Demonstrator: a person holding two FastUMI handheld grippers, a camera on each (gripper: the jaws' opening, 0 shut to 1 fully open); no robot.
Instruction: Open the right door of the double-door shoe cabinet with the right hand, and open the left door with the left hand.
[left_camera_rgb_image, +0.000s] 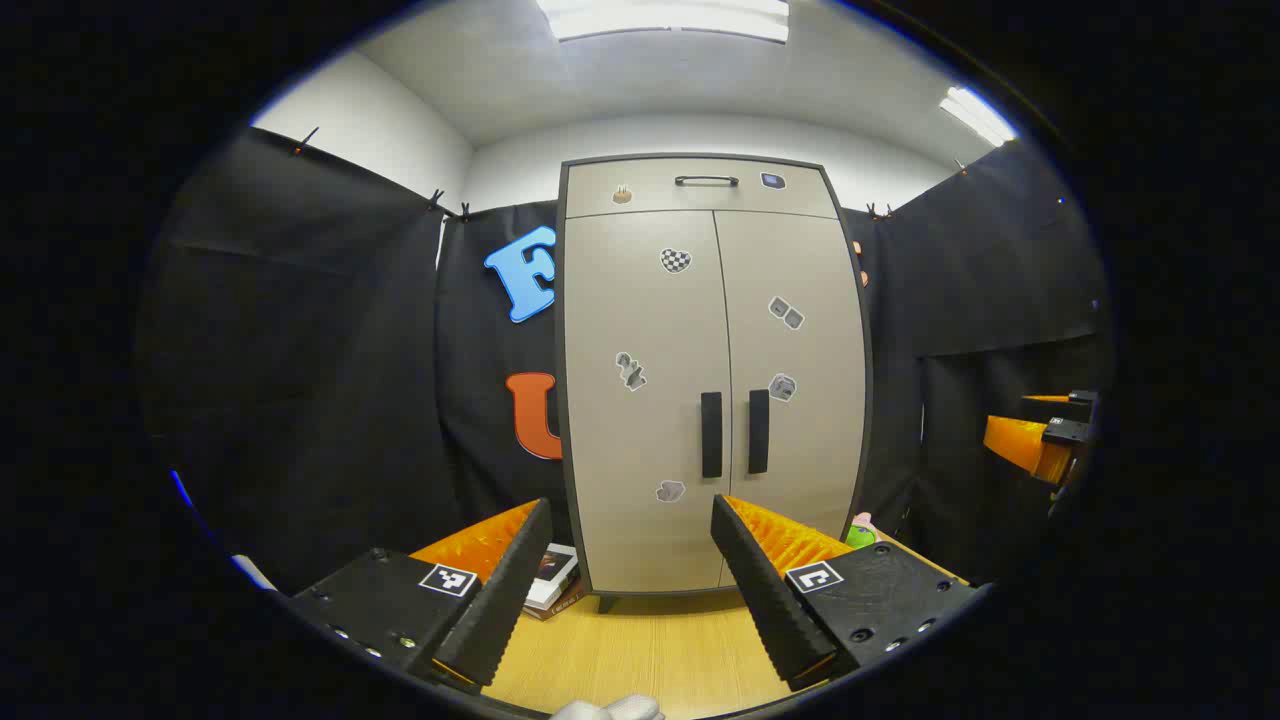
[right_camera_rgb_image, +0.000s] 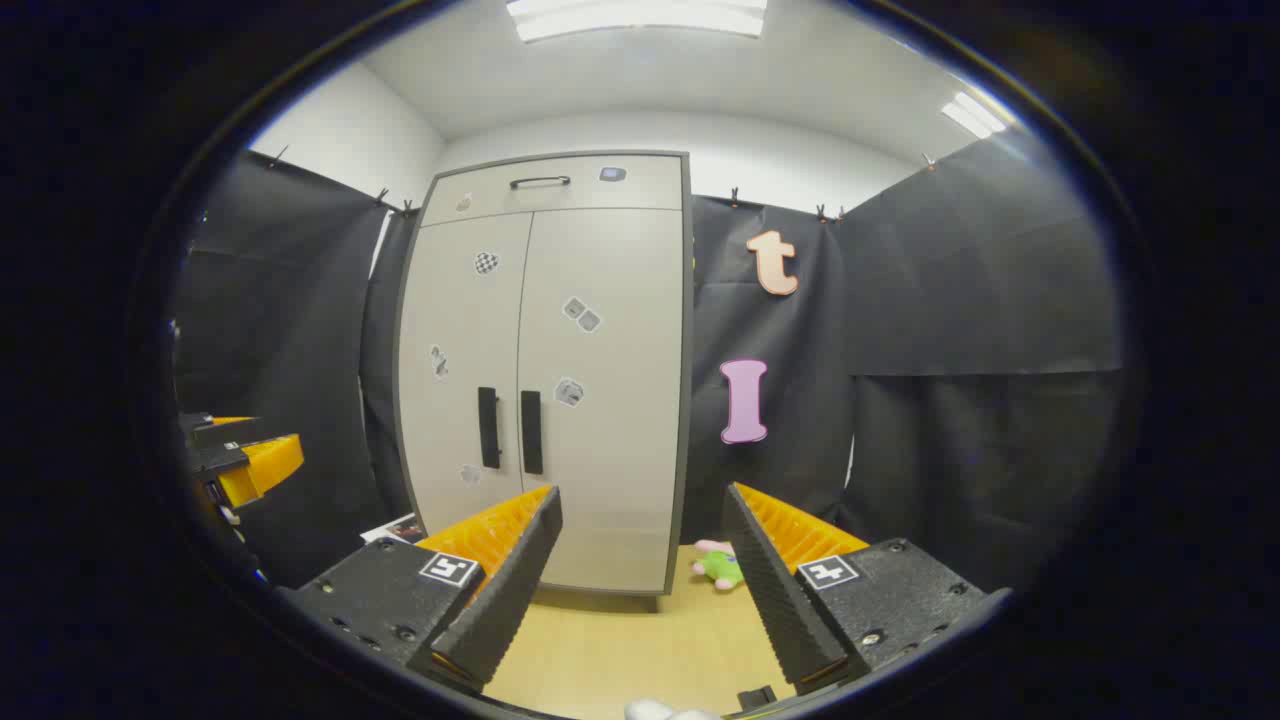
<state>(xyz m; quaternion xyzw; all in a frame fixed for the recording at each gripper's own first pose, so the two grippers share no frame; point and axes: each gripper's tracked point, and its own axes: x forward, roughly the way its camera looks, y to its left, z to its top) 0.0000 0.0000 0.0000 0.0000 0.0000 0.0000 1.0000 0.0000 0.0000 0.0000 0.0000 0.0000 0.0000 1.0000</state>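
Observation:
A tall beige shoe cabinet (left_camera_rgb_image: 700, 330) with a dark frame stands against the booth's wall, both doors closed. Its left door (left_camera_rgb_image: 645, 400) and right door (left_camera_rgb_image: 800, 400) each carry a black vertical handle, the left handle (left_camera_rgb_image: 711, 434) and the right handle (left_camera_rgb_image: 759, 431), side by side at the centre seam. My left gripper (left_camera_rgb_image: 632, 510) is open, some way in front of the cabinet, with nothing between its fingers. In the right gripper view the cabinet (right_camera_rgb_image: 550, 370) sits left of centre with its handles (right_camera_rgb_image: 509, 430), and my right gripper (right_camera_rgb_image: 642, 495) hangs open and empty, well short of it.
A drawer with a black handle (left_camera_rgb_image: 706, 181) tops the cabinet. Books (left_camera_rgb_image: 553, 580) lie on the wooden floor (left_camera_rgb_image: 650, 650) by its left foot. A green and pink soft toy (right_camera_rgb_image: 720, 565) lies at its right. The other gripper shows at the edge of each view (left_camera_rgb_image: 1040, 440) (right_camera_rgb_image: 240, 460).

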